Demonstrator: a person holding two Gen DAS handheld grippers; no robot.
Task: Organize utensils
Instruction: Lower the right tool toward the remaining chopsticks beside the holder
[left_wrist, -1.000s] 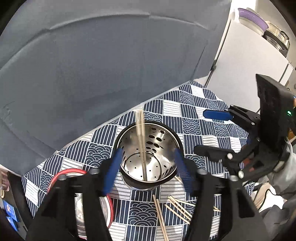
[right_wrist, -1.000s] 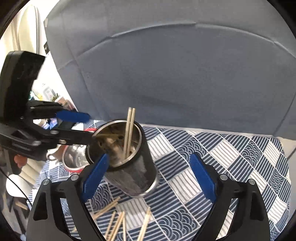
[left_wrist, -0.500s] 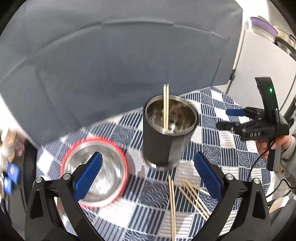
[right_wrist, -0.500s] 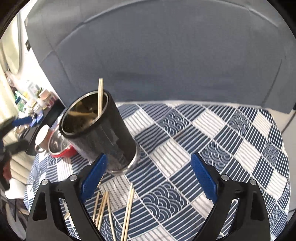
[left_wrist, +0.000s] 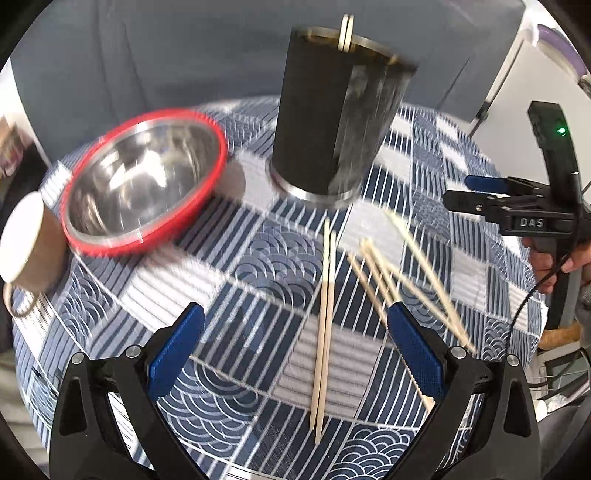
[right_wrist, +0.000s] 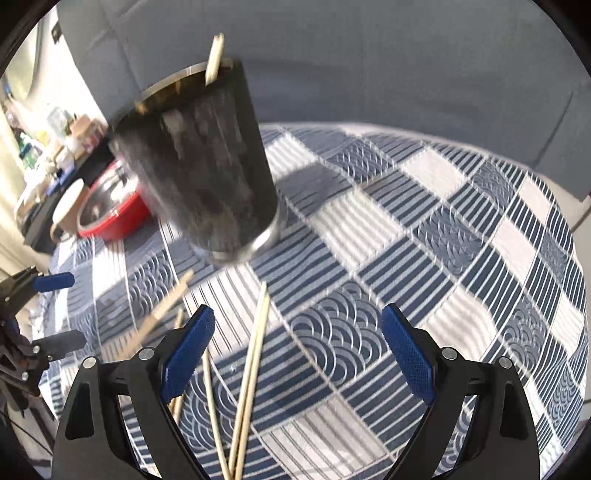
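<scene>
The desk (left_wrist: 236, 258) is covered by a blue and white patchwork cloth of stripes and wave arcs, with a grey backdrop behind it. On it stands the holder (left_wrist: 332, 122), a tall dark cylinder with a steel rim and steel foot; two pale chopsticks poke up side by side above its rim. To its left sits a steel bowl (left_wrist: 144, 181) with a red rim, and a pale mug (left_wrist: 26, 240) lies just beyond that at the desk's edge.

Loose chopsticks (left_wrist: 324, 317) lie flat on the cloth in front of the holder: thin, pale wooden sticks. One pair lies parallel and touching, running from near the holder's foot toward the left gripper (left_wrist: 295, 354). Further sticks fan out at an angle to the right of that pair, blurred.

The left gripper hangs above the cloth with its blue pads spread wide and nothing pinched; the parallel pair lies below, between the pads, nearer the right one. The right gripper (right_wrist: 295, 350) is likewise spread wide and empty in its own view, with a crossed bundle of sticks under and between its pads, closer to the left one. In the left wrist view it shows at the right edge, held by a hand (left_wrist: 554, 254), beside the fanned sticks.
</scene>
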